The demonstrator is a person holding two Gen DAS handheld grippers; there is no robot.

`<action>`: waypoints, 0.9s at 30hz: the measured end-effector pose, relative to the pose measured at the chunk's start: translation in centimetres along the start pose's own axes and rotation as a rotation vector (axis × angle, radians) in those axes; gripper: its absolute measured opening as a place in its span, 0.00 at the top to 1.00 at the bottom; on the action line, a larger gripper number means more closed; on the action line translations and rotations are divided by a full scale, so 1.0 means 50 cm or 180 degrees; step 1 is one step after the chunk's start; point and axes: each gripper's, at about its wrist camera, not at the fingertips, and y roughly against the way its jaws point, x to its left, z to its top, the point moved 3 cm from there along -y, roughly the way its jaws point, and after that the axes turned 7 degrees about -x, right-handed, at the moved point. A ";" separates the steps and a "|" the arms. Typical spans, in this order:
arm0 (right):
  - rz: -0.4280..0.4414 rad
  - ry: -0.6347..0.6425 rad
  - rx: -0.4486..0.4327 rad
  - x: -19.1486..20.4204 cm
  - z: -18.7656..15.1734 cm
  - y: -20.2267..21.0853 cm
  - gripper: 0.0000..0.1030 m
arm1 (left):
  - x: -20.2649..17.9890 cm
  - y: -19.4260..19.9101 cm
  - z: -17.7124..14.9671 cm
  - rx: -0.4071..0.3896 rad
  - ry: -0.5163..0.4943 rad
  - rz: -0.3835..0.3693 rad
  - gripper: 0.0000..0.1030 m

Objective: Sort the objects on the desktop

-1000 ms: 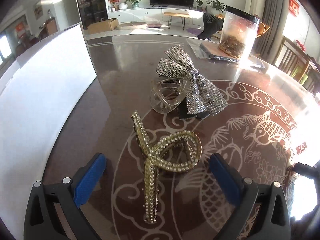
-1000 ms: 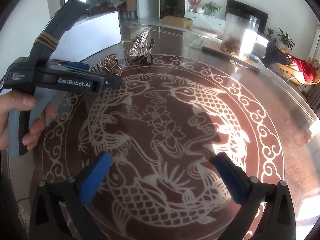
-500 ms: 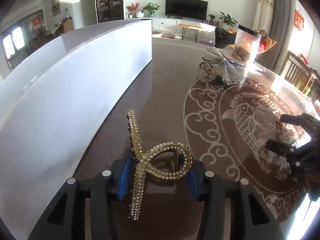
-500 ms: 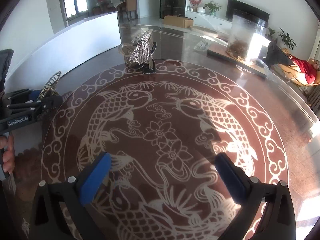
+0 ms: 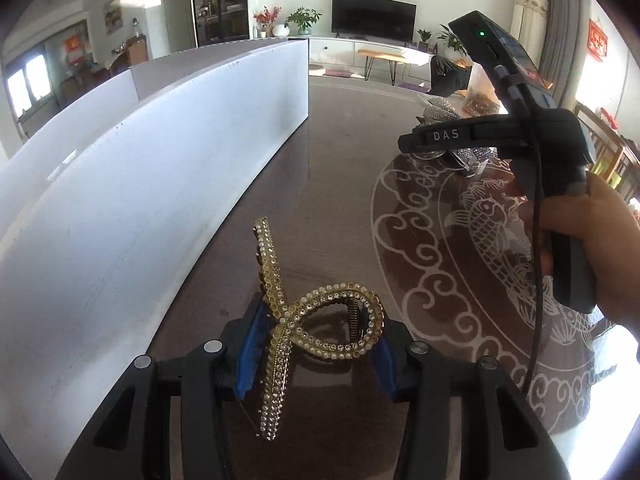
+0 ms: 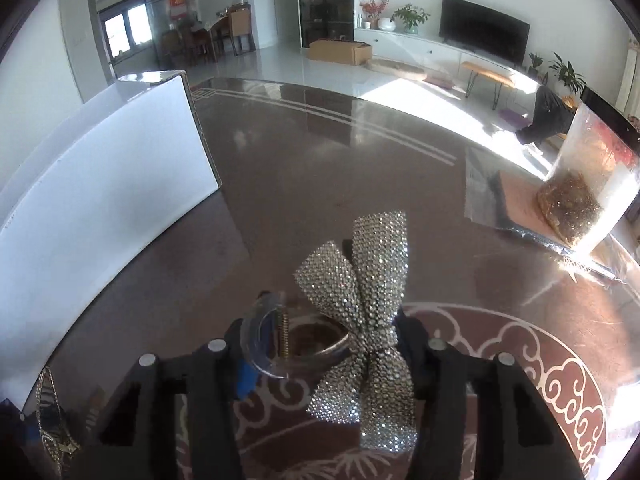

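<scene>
My left gripper (image 5: 316,350) is shut on a gold rhinestone hair claw (image 5: 308,316), held just above the dark table beside the white box wall (image 5: 140,200). My right gripper (image 6: 324,360) is closed around a silver rhinestone bow clip (image 6: 368,320) and a clear hair claw (image 6: 264,340) that sit together between its fingers. The right gripper's body and the hand holding it show in the left wrist view (image 5: 540,160), over the bow clip (image 5: 440,114). The gold claw shows at the lower left of the right wrist view (image 6: 50,420).
A long white box (image 6: 100,200) stands along the table's left side. A clear jar (image 6: 588,184) with brownish contents stands on a board at the far right. The table (image 5: 460,240) has a white koi pattern.
My left gripper holds the gold claw and has carried it along the white box. My right gripper has moved forward across the table to the bow clip and closed around it and the clear claw.
</scene>
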 end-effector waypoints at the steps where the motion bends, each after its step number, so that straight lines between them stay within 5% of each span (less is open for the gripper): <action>1: -0.0010 0.0057 -0.0002 0.000 -0.013 0.012 0.48 | 0.001 0.001 0.000 -0.0002 0.0002 -0.0019 0.54; 12: -0.0233 -0.0022 -0.0003 -0.052 -0.336 0.328 0.48 | -0.095 0.051 -0.043 0.0038 -0.0222 -0.0601 0.54; 18: -0.0559 -0.0376 -0.0066 -0.091 -0.464 0.459 0.48 | -0.213 0.084 -0.075 0.0050 -0.0707 -0.0768 0.54; 20: -0.0625 -0.0470 -0.0069 -0.103 -0.474 0.479 0.45 | -0.228 0.084 -0.076 0.0036 -0.0823 -0.0712 0.53; 22: -0.0743 -0.0516 -0.0038 -0.110 -0.478 0.482 0.26 | -0.225 0.086 -0.079 0.0037 -0.0811 -0.0724 0.52; 27: -0.0745 -0.0558 0.0026 -0.112 -0.487 0.480 0.10 | -0.223 0.072 -0.080 0.0143 -0.0847 -0.0676 0.15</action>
